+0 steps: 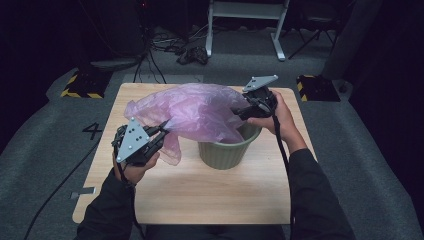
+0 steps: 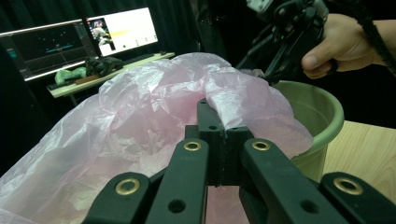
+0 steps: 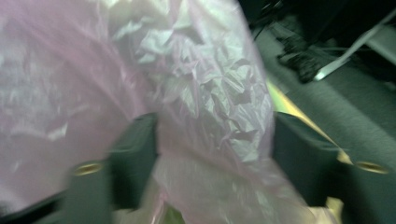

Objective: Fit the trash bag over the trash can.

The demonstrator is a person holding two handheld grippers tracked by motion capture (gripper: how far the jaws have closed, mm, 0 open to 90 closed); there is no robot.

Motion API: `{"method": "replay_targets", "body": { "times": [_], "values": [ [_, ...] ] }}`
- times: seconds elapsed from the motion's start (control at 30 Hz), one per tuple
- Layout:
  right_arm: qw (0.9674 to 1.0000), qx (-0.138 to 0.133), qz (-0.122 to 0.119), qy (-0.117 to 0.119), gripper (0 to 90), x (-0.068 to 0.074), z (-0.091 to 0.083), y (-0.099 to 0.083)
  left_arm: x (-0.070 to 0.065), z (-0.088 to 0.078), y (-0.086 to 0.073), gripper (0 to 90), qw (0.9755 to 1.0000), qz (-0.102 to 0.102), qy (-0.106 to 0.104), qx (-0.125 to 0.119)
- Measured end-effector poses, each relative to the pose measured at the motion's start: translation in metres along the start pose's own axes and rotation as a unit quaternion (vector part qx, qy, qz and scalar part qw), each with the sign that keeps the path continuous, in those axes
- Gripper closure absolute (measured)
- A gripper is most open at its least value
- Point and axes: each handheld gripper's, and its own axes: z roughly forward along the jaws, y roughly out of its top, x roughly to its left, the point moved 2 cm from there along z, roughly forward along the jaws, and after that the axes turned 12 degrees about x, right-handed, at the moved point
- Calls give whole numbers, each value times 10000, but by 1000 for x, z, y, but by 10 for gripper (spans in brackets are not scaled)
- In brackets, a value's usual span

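A crumpled pink plastic bag (image 1: pixel 195 110) lies spread over a green bucket (image 1: pixel 225 152) in the middle of the wooden table (image 1: pixel 200 195). My left gripper (image 1: pixel 162 126) is shut on the bag's left edge; in the left gripper view its jaws (image 2: pixel 212 109) pinch a fold of the pink film (image 2: pixel 140 107) in front of the bucket's rim (image 2: pixel 322 116). My right gripper (image 1: pixel 239 114) is at the bucket's far right rim. In the blurred right gripper view its jaws (image 3: pixel 212 154) stand apart with bag film (image 3: pixel 201 84) bulging between them. The bag hides most of the bucket's mouth.
The table's front half is bare wood. Yellow-and-black striped blocks (image 1: pixel 82 85) (image 1: pixel 315 87) sit on the floor by the far corners, with cables and a white frame (image 1: pixel 245 10) behind. Monitors (image 2: pixel 121 30) stand on a desk beyond the table.
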Motion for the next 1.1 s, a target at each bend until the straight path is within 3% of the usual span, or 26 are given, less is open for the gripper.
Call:
{"method": "replay_targets", "body": {
  "times": [0.13,0.23,0.37,0.47,0.6,0.67,0.77,0.87,1.1],
  "values": [
    [9998,143,-148,24,706,3,6,0,0,0,0,899,10000,-23,-9,-46],
    [9991,264,-324,-11,794,9,9,-1,0,-1,0,899,10000,-50,-31,-56],
    [9978,382,-472,248,838,15,11,-4,-1,3,3,899,10000,-13,-36,-32],
    [9973,432,-485,344,806,19,11,-5,-4,10,6,899,9999,-36,-91,-40],
    [9976,433,-367,386,598,23,7,-7,-9,19,12,899,9999,5,-170,-7],
    [9976,469,-303,400,547,24,5,-9,-12,24,15,899,9998,47,-217,23],
    [9989,225,-205,370,424,26,-4,-10,-19,33,18,899,9995,115,-268,81],
    [9989,-58,-175,437,356,29,-16,-12,-24,40,21,899,9992,190,-330,146],
    [9945,-760,-323,638,277,41,-47,-18,-35,56,24,899,9982,278,-405,354]
  ]
}}
